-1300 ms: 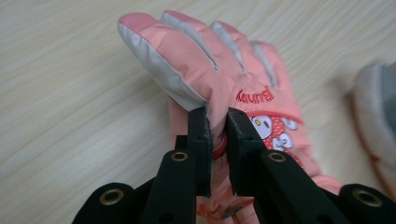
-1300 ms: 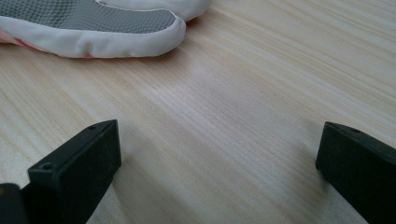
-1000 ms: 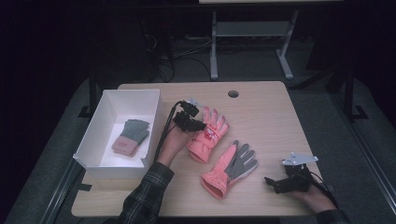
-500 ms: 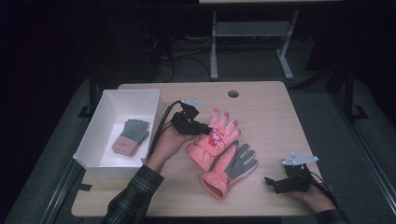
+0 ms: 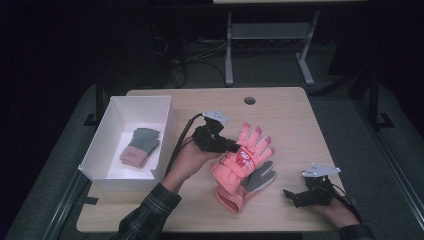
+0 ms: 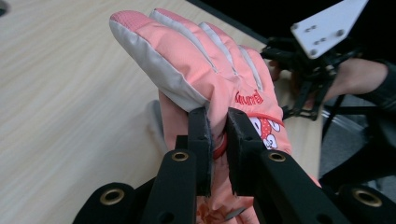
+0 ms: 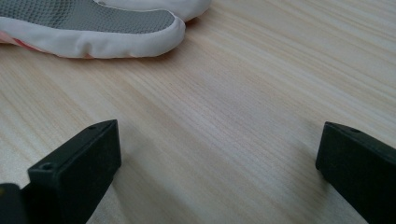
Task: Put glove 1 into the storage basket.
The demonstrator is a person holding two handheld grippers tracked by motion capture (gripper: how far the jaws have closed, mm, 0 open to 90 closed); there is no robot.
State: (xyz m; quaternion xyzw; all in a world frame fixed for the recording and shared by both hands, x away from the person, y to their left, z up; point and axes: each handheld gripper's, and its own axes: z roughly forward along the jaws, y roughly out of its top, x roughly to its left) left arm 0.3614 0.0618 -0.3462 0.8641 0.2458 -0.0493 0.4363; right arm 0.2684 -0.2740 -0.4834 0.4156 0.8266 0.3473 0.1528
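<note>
Right gripper (image 5: 292, 195) rests at the near right edge of the pale wood-grain table (image 5: 290, 115), jaws wide apart, nothing between them. Second glove (image 5: 250, 182), grey mesh palm up with a white padded edge, lies just left of it. Left gripper (image 5: 231, 147) is clamped on the padded coral glove (image 5: 245, 155), pinching the fabric near its wrist strap; stitched fingers with grey side panels point away. Versus one second ago, this glove is lifted and shifted toward the second glove, now overlapping it. Far left, a white rectangular box (image 5: 112, 125) holds a folded grey-and-pink knit glove (image 5: 140, 146).
</note>
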